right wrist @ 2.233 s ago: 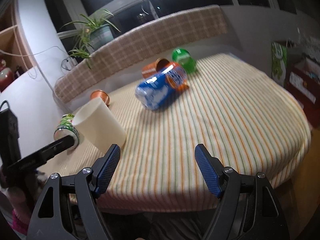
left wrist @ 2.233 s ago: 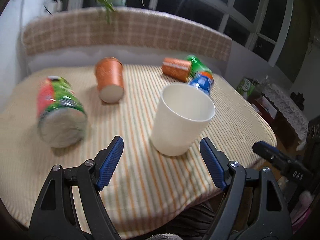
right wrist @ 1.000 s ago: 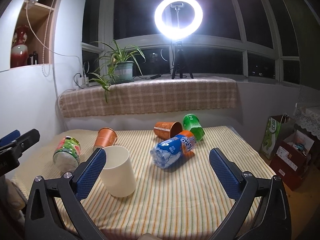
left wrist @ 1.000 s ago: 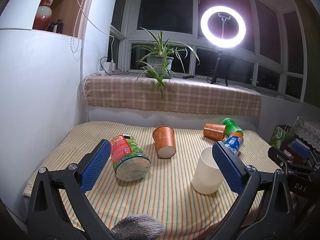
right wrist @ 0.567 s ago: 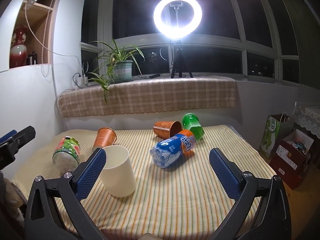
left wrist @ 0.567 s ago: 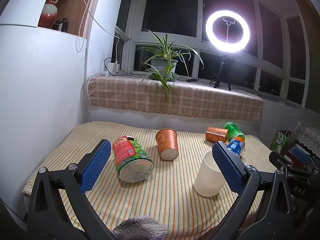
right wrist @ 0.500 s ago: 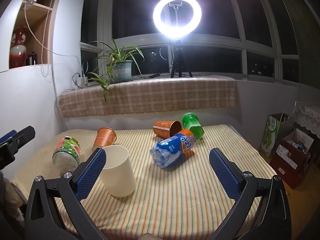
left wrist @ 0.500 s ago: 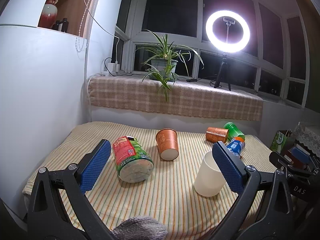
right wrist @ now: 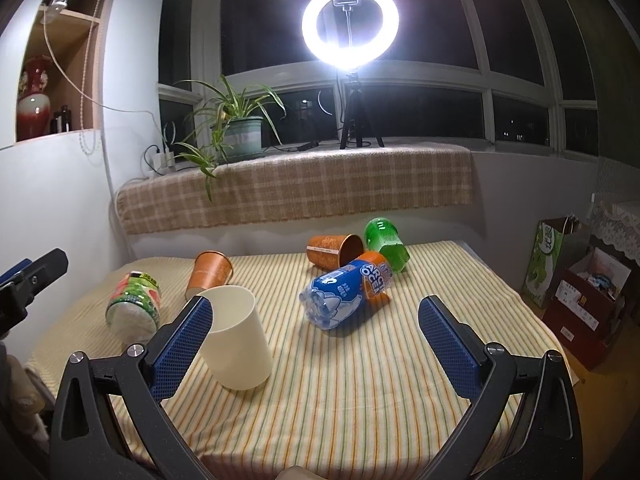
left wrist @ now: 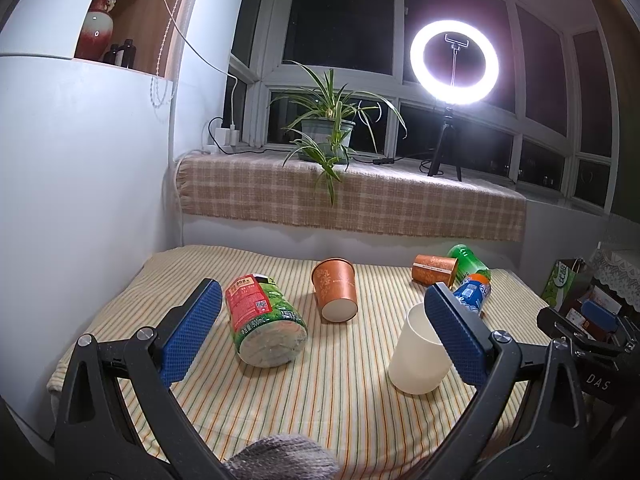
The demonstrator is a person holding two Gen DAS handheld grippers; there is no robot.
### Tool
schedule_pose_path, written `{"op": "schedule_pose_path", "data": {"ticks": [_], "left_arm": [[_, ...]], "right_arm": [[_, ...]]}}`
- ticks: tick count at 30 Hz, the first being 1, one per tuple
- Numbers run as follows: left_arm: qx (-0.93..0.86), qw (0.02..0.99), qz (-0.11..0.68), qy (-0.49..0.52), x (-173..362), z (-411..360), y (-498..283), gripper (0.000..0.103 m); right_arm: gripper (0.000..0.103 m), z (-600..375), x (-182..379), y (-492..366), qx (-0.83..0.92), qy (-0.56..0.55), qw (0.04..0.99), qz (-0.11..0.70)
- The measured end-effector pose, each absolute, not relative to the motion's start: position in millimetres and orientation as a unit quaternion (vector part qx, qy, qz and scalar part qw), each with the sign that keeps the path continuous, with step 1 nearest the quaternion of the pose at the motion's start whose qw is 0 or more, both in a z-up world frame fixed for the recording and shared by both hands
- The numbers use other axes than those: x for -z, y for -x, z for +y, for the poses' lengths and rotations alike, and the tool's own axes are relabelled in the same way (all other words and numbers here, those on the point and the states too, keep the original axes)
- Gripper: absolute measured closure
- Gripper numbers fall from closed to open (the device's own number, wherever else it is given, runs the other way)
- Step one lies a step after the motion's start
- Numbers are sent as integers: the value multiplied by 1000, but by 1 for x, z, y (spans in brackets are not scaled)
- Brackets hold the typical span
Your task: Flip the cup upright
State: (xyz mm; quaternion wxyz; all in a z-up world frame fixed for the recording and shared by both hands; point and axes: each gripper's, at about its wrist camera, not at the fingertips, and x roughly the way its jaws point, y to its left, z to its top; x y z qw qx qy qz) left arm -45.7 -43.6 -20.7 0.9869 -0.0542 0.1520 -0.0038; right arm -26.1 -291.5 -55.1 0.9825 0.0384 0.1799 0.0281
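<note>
A cream cup (left wrist: 416,354) stands upright, mouth up, on the striped tablecloth (left wrist: 304,400); it also shows in the right wrist view (right wrist: 238,338). My left gripper (left wrist: 320,340) is open and empty, held back above the near table edge, its right finger overlapping the cup in view. My right gripper (right wrist: 316,344) is open and empty, also back from the table, with the cup by its left finger (right wrist: 182,346).
A green-and-red bottle (left wrist: 262,322), an orange paper cup (left wrist: 336,290), a second orange cup (left wrist: 434,274), a green bottle (right wrist: 386,244) and a blue bottle (right wrist: 346,294) lie on their sides. A checked ledge with a plant (left wrist: 328,132) and ring light (left wrist: 454,62) stands behind. A box (right wrist: 580,312) sits right.
Both grippers have drawn back and up from the table since the earliest frames, leaving the cream cup standing. Over the last half second nothing has visibly moved.
</note>
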Motion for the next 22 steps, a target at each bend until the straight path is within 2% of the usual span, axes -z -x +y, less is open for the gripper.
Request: {"op": "schedule_pose_path", "data": {"ticks": [22], "left_arm": [[0,987,154,55,20,-39,43,0]], "right_arm": [[0,-289,61,24,-36,-45,979,193]]}}
